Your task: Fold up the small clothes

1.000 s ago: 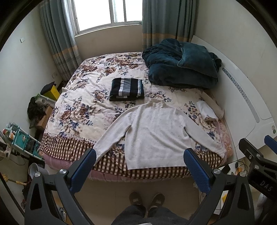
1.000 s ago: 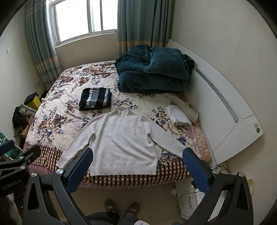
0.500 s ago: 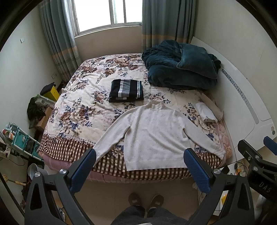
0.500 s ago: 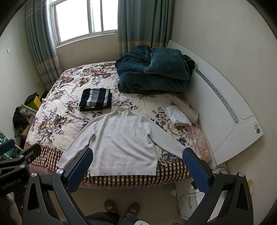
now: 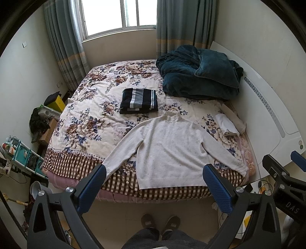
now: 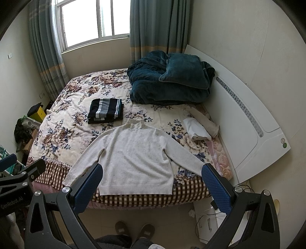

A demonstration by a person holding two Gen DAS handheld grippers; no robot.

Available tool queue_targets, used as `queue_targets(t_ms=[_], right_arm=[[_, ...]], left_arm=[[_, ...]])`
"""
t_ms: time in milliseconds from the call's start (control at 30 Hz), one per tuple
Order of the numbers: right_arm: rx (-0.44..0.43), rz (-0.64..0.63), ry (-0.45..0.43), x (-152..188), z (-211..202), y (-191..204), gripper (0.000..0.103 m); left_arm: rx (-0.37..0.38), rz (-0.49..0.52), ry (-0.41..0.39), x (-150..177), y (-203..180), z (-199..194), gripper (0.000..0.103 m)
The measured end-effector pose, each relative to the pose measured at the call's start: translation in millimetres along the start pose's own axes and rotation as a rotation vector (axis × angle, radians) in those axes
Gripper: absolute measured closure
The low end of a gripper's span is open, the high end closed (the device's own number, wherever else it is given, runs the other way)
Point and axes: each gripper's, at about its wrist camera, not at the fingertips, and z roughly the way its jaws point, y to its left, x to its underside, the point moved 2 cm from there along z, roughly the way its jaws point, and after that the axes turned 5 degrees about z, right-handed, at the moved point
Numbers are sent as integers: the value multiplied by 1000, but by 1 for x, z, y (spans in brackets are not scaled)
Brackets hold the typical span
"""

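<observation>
Soft window (image 5: 118, 17) daylight, fisheye-warped edges

Left gripper (image 5: 153, 180) and right gripper (image 6: 152, 180) both spread wide, holding nothing.

You see a bed (image 5: 91, 122) with a flowery cover. A big dark teal blanket (image 5: 198, 76) lies in a heap at 1 o'clock, up against the white headboard (image 5: 267, 115). The window (image 5: 118, 15) is at 12 o'clock, with grey-green curtains (image 5: 65, 38) on both sides. A yellow box (image 5: 57, 103) sits on the floor at 9 o'clock. Your two slippers (image 5: 160, 224) are at 6 o'clock.
</observation>
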Motion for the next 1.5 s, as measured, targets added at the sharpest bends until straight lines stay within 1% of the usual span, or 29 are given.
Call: queue_targets(t_ms=[367,467,533,567,667,733,833,867,933,1000,1067,1133,1200,1233,1267,1300,1333,1367,1433,1500], right_arm=[[0,0,2,-1,1,0,0],[1,7,8,-6,2,1,0],[6,20,16,-10,6,2,0],[8,28,19,-12,11,3,0],[29,82,42,-13,40,-1,0],[36,142,73,-8,73,-8,0],[64,231,118,13,131,-27,0],[86,265,142,20,152,-37,0],[101,347,186,36,198,-61,0],[121,462,242,55,248,-95,0],[137,583,291,76,298,-133,0],[142,702,333,96,346,-174,0],[153,824,365,115,397,-220,0],[152,883,369,124,418,-243,0],[167,954,374,136,447,-273,0],[177,1004,374,144,469,-295,0],[188,1069,362,156,494,-323,0],[201,1105,356,162,508,-340,0],[258,1184,336,184,550,-386,0],[304,1275,336,208,582,-421,1]], left_arm=[[9,-3,5,-6,-3,-1,0],[15,-4,8,-6,-1,3,0],[12,-4,-6,-7,4,8,0],[-7,0,-15,-9,5,14,0],[-29,6,-42,-15,11,41,0],[-45,26,-46,-20,12,71,0],[-68,50,-37,-17,11,111,0],[-72,66,-17,-17,7,131,0],[-87,94,9,-16,-2,164,0],[-98,124,77,-14,-16,207,0],[-113,129,117,-11,-27,237,0],[-119,127,175,-8,-37,270,0],[-151,121,234,-5,-51,310,0],[-163,119,249,-5,-54,323,0],[-184,115,270,-3,-60,345,0],[-195,106,292,-1,-65,364,0],[-206,93,315,1,-69,384,0],[-215,75,340,5,-73,410,0],[-212,37,389,14,-80,457,0],[-231,-1,444,27,-84,512,0]])
